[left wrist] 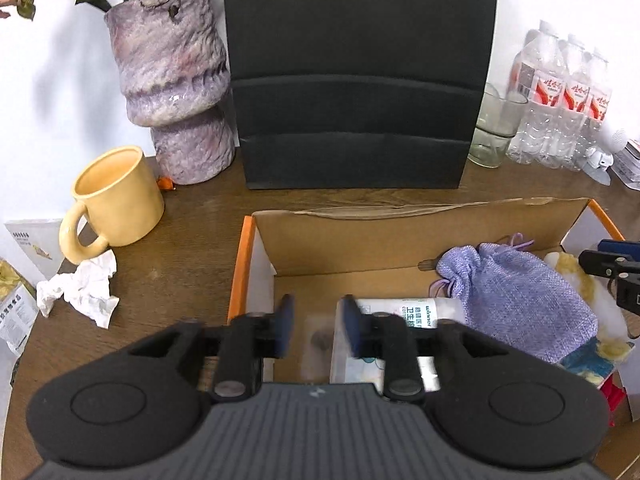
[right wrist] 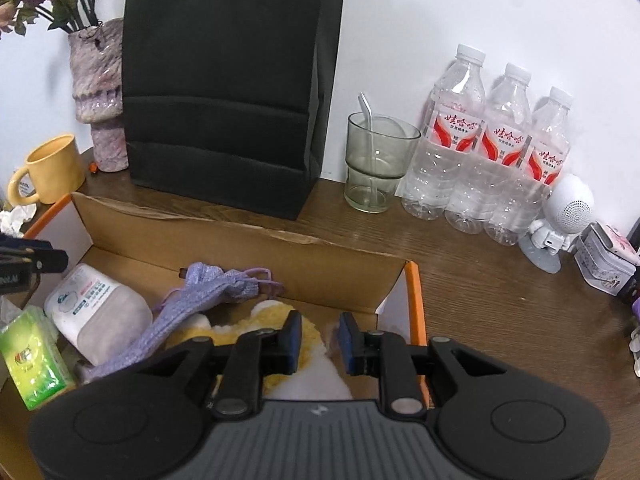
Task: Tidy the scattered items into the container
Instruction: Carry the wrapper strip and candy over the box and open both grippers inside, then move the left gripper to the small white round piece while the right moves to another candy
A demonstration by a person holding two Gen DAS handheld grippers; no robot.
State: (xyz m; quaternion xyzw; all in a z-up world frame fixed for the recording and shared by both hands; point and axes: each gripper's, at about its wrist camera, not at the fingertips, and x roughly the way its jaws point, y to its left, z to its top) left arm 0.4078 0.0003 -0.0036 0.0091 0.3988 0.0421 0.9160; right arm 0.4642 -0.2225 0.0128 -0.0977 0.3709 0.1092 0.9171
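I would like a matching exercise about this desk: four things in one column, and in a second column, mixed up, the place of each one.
Things
1. purple drawstring pouch
2. yellow mug
3. crumpled white paper
4. drinking glass with a straw

Places
A. on the table, beside the water bottles
B. on the table, in front of the mug's handle
C. inside the cardboard box
D. on the table, beside the purple vase

Pairs: 1-C, 2-D, 3-B, 4-A
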